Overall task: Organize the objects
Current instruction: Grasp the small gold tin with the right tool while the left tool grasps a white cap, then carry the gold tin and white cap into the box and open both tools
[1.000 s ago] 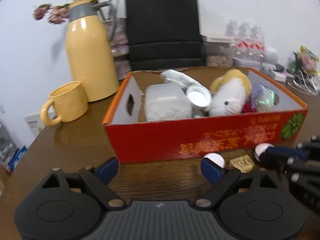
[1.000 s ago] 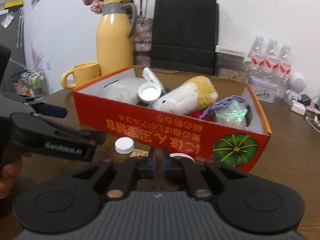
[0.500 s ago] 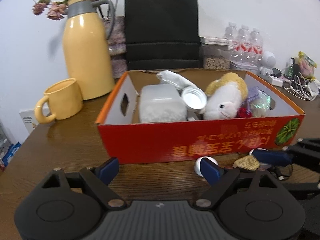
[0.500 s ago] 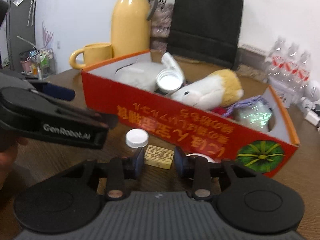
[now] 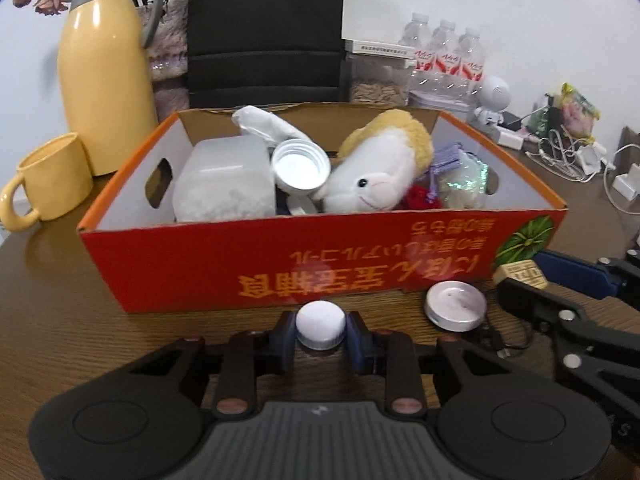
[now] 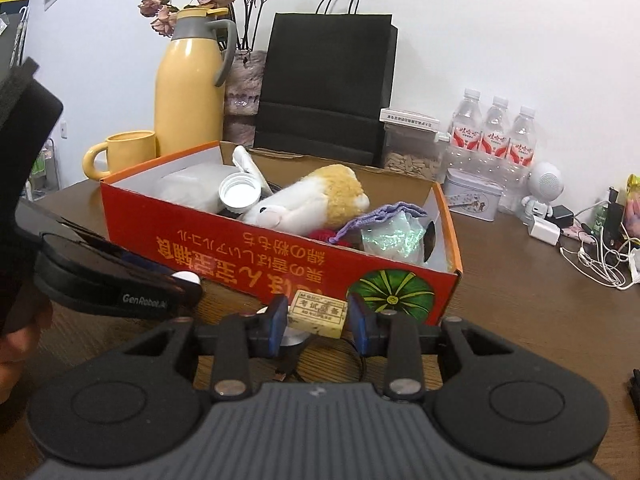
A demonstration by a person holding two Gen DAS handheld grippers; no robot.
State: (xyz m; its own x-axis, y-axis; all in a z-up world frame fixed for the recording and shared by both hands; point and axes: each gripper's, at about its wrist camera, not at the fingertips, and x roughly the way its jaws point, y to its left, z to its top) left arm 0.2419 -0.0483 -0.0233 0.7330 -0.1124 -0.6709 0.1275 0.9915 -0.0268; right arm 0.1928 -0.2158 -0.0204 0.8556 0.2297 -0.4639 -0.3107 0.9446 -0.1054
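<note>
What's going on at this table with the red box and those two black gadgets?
A person is tidying small loose items, holding a pair of tongs in each hand. The left tongs have just closed around a white bottle cap on the table in front of the red box. The right tongs hold a small tan eraser lifted near the box's front. A flat silver lid lies on the table. The box already holds a plush toy and other items.

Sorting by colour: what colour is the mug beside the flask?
Pale yellow, matching the flask. The mug shows best in the left wrist view.
</note>
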